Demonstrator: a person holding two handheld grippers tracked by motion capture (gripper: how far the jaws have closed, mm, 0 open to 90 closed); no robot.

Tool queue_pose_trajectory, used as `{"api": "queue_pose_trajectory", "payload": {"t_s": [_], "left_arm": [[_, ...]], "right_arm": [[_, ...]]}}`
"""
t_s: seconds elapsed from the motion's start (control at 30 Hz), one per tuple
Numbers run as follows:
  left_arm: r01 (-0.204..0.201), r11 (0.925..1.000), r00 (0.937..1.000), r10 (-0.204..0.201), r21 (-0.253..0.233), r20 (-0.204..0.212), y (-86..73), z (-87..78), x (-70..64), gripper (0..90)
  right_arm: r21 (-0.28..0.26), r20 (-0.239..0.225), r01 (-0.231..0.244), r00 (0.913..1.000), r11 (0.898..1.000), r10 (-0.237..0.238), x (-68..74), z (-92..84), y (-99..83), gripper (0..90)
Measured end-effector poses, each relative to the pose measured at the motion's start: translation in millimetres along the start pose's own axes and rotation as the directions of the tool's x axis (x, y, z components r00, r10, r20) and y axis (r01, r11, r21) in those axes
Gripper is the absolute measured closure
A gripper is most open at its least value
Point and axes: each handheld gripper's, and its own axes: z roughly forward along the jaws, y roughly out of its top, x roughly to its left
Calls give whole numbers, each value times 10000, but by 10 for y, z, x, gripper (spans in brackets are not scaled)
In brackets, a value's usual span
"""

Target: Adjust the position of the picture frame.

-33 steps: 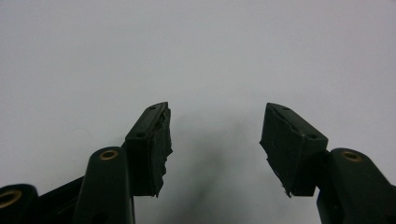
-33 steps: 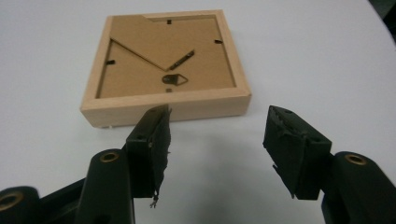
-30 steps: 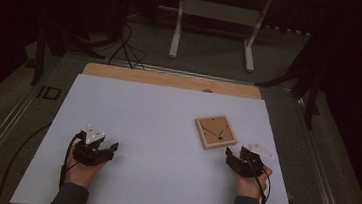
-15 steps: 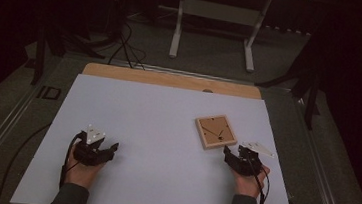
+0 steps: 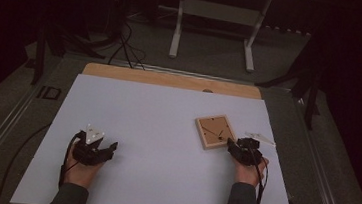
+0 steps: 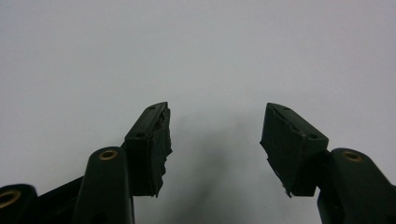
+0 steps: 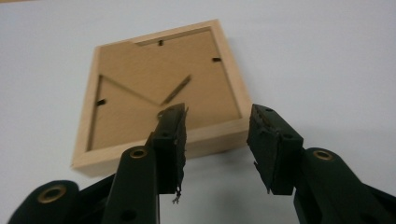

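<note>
A square wooden picture frame (image 5: pixel 215 132) lies back-up on the white table (image 5: pixel 156 130), right of centre, turned so one corner points away from the person. The right gripper (image 7: pixel 217 140) is wide open at its near edge; the left gripper (image 6: pixel 215 135) is wide open over bare table.

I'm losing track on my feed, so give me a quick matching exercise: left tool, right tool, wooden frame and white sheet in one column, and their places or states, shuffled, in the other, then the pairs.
Column 1:
1. left tool
2. right tool
3. wooden frame
4. white sheet

Column 2:
A. lies back side up, right of the table's middle
B. open over bare surface, nothing between its jaws
C. covers most of the tabletop
D. open, at the frame's near edge

Pairs: 1-B, 2-D, 3-A, 4-C
</note>
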Motion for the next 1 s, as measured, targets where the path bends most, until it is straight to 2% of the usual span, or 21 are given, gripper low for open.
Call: {"api": "queue_pose_trajectory", "payload": {"t_s": [0.17, 0.4, 0.5, 0.67, 0.77, 0.93, 1.0], "left_arm": [[36, 10000, 10000, -37, -5, -58, 0, 0, 2, 418], [43, 10000, 10000, -43, -22, -76, 0, -4, 7, 417], [49, 10000, 9999, -49, -58, -90, 2, -10, 14, 417], [80, 9999, 9999, -81, -63, -110, 3, -11, 18, 417], [36, 10000, 9999, -36, -49, -131, 3, -7, 11, 417], [59, 10000, 9999, -60, -71, -129, 4, -12, 15, 417], [69, 10000, 9999, -70, -64, -143, 4, -13, 23, 417]], "right_arm": [[54, 199, -454, 9988, 9990, 453, -57, 33, 54, 576], [362, 45, -1244, 9922, 9916, 1243, -75, 91, 38, 592], [438, -115, -1291, 9915, 9907, 1297, -49, 114, 34, 581], [441, -110, -1445, 9893, 9885, 1452, -46, 128, 39, 567], [489, -51, -1497, 9886, 9875, 1502, -33, 145, 33, 512], [567, 134, -1520, 9884, 9868, 1515, -28, 175, 42, 472], [623, 147, -1736, 9848, 9829, 1730, -52, 193, 39, 455]]}}
